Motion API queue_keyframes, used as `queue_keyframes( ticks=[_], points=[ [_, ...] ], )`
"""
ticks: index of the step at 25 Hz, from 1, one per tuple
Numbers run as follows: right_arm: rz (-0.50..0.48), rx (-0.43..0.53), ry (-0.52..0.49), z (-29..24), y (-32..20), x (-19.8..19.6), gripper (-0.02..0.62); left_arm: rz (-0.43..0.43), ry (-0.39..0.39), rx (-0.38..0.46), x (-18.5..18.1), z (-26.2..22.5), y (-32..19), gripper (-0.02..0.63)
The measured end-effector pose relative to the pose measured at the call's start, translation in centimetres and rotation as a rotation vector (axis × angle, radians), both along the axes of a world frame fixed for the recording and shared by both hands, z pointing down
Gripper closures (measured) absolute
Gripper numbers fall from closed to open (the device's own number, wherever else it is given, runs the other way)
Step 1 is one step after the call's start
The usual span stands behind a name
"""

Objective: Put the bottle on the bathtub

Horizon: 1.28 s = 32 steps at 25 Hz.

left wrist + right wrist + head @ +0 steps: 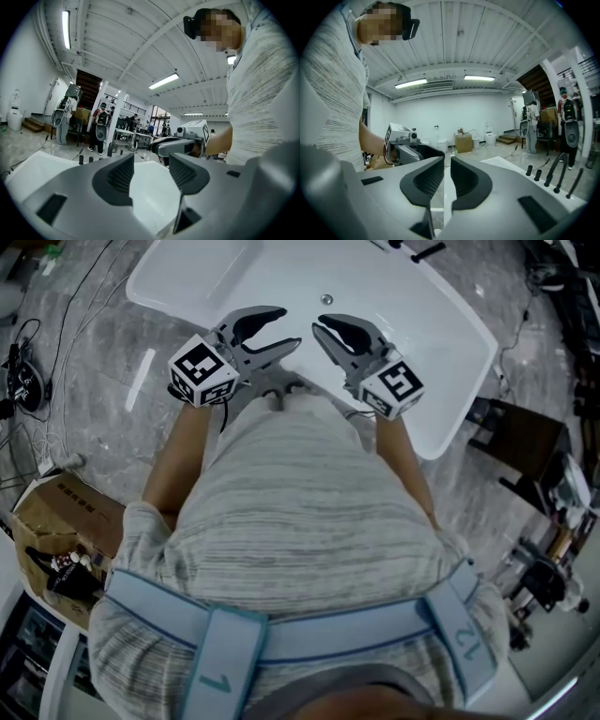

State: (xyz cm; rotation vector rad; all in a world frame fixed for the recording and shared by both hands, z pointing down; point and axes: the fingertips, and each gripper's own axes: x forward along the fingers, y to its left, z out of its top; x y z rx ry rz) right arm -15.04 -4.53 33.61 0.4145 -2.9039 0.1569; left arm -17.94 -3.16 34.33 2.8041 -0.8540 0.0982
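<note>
The white bathtub [412, 296] lies below and ahead of me on the grey marble floor. I hold both grippers up over its near rim, in front of my striped shirt. My left gripper [289, 326] is open, jaws wide apart and empty; in its own view [151, 159] only the tub's white surface [150, 197] shows between the jaws. My right gripper [321, 327] faces it, its jaws a narrow slit apart with nothing in them [447, 161]. Each gripper shows in the other's view: the right one [180, 143], the left one [410, 147]. No bottle is in sight.
Black tap fittings [534, 173] stand on the tub's far rim. A cardboard box [66, 521] sits at my left, with cables [28, 381] on the floor beyond it. A dark stand [511, 437] is at the right. People [101, 126] stand far back in the hall.
</note>
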Motion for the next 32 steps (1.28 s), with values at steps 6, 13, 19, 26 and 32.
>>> queue_keyframes(
  ticks=[6, 13, 19, 26, 32],
  points=[
    [-0.053, -0.003, -0.029, -0.8, 0.1, -0.2, 0.592, -0.048, -0.029, 0.025, -0.1, -1.0, 0.1, 0.483],
    [-0.092, 0.017, -0.033, -1.3, 0.7, 0.7, 0.592, -0.134, -0.027, 0.001, 0.7, -1.0, 0.9, 0.603],
    [-0.113, 0.032, -0.045, -3.0, 2.8, 3.5, 0.592, -0.223, -0.004, 0.011, 2.5, -2.3, 2.2, 0.603],
    [-0.095, 0.052, -0.046, -4.2, 3.6, 8.3, 0.592, -0.285, 0.031, 0.032, 6.1, -4.4, 3.7, 0.603],
    [-0.126, 0.075, -0.058, -4.6, 4.7, 9.3, 0.592, -0.325, 0.044, 0.029, 7.4, -4.4, 4.9, 0.603]
  ],
)
